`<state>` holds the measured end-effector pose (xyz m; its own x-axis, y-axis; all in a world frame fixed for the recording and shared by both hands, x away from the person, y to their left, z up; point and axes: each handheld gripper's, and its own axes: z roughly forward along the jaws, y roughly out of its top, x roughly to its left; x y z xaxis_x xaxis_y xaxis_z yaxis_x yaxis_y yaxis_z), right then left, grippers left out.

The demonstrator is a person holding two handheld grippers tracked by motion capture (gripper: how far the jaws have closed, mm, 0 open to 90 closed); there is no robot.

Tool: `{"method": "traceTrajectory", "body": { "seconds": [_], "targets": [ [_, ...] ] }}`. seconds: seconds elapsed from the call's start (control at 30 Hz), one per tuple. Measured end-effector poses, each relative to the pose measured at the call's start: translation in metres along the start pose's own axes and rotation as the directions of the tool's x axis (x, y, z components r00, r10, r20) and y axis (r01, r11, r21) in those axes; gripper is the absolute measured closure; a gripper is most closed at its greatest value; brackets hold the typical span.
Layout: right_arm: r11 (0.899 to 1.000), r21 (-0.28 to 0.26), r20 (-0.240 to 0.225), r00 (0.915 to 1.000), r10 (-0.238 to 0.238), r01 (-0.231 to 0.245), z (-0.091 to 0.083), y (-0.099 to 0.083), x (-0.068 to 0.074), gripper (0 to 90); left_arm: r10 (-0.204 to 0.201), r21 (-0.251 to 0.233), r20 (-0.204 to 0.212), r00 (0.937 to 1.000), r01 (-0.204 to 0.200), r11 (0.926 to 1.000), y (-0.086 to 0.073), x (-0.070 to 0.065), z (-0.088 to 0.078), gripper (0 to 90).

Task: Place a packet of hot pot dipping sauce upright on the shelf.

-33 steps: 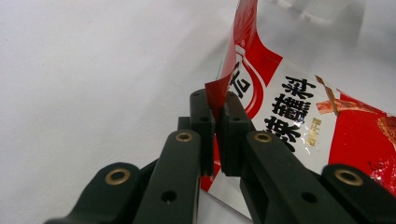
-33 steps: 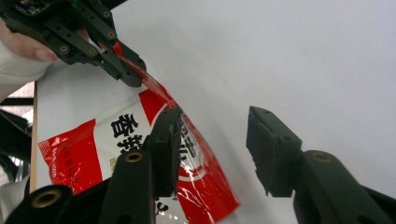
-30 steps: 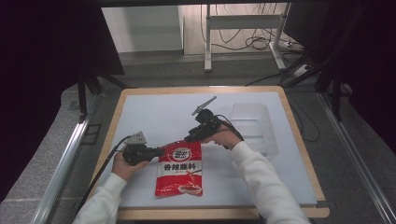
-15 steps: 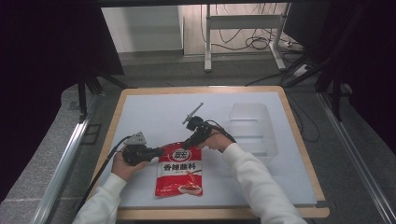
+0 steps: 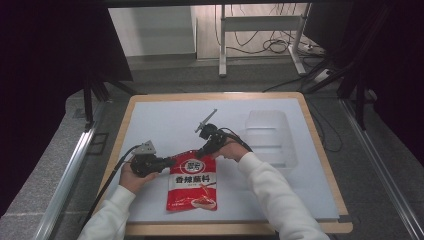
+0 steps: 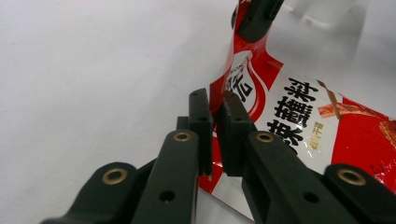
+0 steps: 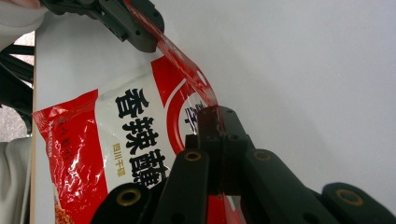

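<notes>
Pouch (image 5: 193, 184) top edge (red) between left gripper (image 5: 169, 162), right gripper (image 5: 201, 152)

red-white pouch (image 5: 193, 185) (black lettering), black jaws

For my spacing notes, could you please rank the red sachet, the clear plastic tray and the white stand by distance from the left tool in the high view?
1. Red sachet: clamped in the left tool.
2. Clear plastic tray: on the mat's right side.
3. White stand: on the floor beyond the table.

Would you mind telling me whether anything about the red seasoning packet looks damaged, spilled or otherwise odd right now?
Nothing has spilled and no tear shows. The red seasoning packet lies flat, but its top edge is lifted and bowed off the table, pinched between the left gripper and the right gripper.
</notes>
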<state>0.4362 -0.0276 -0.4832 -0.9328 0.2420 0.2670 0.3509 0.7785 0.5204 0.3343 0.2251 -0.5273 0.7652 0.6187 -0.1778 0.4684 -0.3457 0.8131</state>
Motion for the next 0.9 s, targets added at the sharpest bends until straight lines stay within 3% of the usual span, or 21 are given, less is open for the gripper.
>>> {"method": "traceTrajectory", "body": {
  "seconds": [0.1, 0.13, 0.33, 0.5, 0.7, 0.73, 0.9],
  "targets": [
    [1.000, 0.004, -0.003, 1.0000, -0.003, 0.003, -0.002, 0.001, 0.001, 89.4, -0.032, 0.000, -0.006, 0.9995, 0.032, 0.9995, -0.002, 0.005, -0.003, 73.4],
    [1.000, 0.004, -0.003, 1.0000, -0.005, 0.005, -0.003, 0.002, 0.001, 89.5, -0.042, 0.004, -0.010, 0.9991, 0.042, 0.9991, -0.003, 0.006, -0.004, 65.4],
    [1.000, -0.003, -0.013, 0.9996, 0.024, -0.025, -0.014, 0.005, 0.000, 89.5, -0.074, -0.007, -0.031, 0.9967, 0.074, 0.9972, -0.008, 0.012, -0.014, 50.5],
    [1.000, -0.001, 0.003, 0.9998, 0.022, -0.022, -0.026, 0.008, 0.003, 89.5, -0.099, -0.020, -0.038, 0.9943, 0.099, 0.9949, -0.008, 0.016, -0.018, 47.3],
    [0.999, -0.025, 0.006, 0.9998, 0.021, -0.021, -0.048, 0.012, 0.011, 89.6, -0.149, -0.020, -0.092, 0.9846, 0.147, 0.9889, -0.012, 0.023, -0.024, 46.7],
    [0.999, -0.041, 0.002, 0.9998, 0.019, -0.019, -0.055, 0.014, 0.016, 89.6, -0.160, -0.015, -0.109, 0.9811, 0.159, 0.9871, -0.013, 0.025, -0.025, 46.6],
    [0.998, -0.063, 0.003, 0.9999, -0.011, 0.012, -0.072, 0.020, 0.028, 89.6, -0.172, -0.016, -0.121, 0.9776, 0.171, 0.9851, -0.014, 0.026, -0.025, 45.7]
  ]
}}
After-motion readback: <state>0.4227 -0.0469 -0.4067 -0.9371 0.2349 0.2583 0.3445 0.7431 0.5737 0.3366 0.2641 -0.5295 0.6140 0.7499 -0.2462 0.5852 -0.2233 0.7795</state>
